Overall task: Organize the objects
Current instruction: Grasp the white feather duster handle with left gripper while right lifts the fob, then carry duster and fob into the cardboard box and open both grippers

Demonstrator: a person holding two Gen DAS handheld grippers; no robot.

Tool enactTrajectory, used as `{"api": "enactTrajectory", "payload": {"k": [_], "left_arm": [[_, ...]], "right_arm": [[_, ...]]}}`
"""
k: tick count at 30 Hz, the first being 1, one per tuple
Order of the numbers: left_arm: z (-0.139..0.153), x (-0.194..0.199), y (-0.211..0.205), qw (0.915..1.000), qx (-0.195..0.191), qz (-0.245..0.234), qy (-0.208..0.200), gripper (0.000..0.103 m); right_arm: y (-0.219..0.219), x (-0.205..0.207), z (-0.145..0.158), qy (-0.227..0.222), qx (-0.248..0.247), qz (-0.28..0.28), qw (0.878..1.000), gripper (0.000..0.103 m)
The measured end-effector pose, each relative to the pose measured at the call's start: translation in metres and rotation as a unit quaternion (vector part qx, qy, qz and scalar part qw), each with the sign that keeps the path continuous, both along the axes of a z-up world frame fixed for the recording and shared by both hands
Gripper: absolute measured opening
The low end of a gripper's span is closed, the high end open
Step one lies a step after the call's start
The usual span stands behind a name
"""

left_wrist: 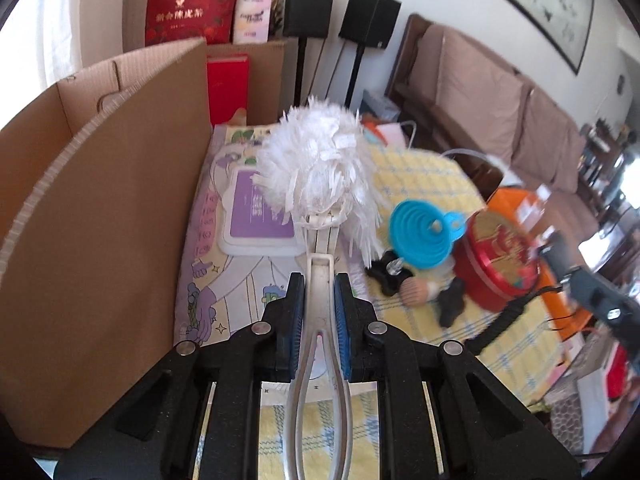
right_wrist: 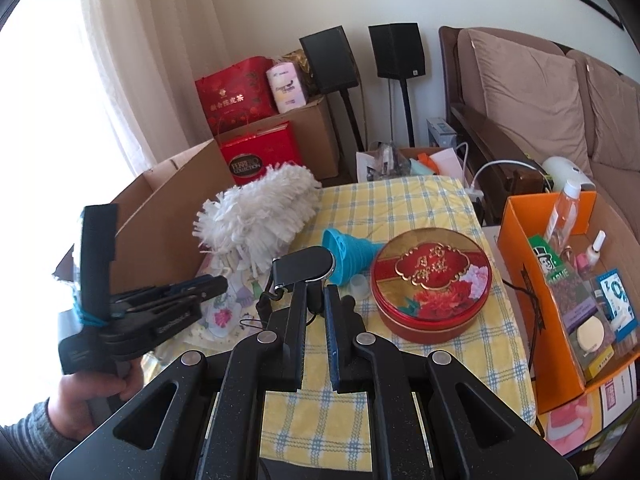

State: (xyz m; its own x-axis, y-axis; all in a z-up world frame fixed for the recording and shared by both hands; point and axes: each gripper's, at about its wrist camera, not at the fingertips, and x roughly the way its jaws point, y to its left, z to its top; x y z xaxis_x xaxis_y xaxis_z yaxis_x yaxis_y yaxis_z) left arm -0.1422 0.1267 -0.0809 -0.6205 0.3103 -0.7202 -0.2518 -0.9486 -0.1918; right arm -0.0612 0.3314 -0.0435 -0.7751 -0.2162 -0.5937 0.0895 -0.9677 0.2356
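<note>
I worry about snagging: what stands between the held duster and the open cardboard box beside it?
Nothing visible. The left gripper is shut on the duster, whose head is above the table, and the cardboard box stands right alongside; only its near wall must be cleared.

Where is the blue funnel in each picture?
Left wrist view: the blue funnel sits right of centre on the checked cloth, just left of the red round tin.
Right wrist view: the funnel lies near the middle, above the right claw, again just left of the tin.
Shared landmark: the red round tin.
</note>
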Motion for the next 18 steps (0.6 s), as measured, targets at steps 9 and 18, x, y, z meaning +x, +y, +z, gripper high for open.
{"api": "enactTrajectory", "payload": {"k": [9,18], "left_arm": [[0.045,0.014,-0.019,0.9983,0.044,-0.008,0.036,0.014],[0.087,0.030,-0.036,0.9953,0.059,-0.010,0.076,0.014]], "right_arm": [[-0.008,0.001,0.013,0.012,0.004,0.006,1.000,0.008],[-0.017,0.001,0.035,0.032,0.009,0.012,0.999,0.008]]}}
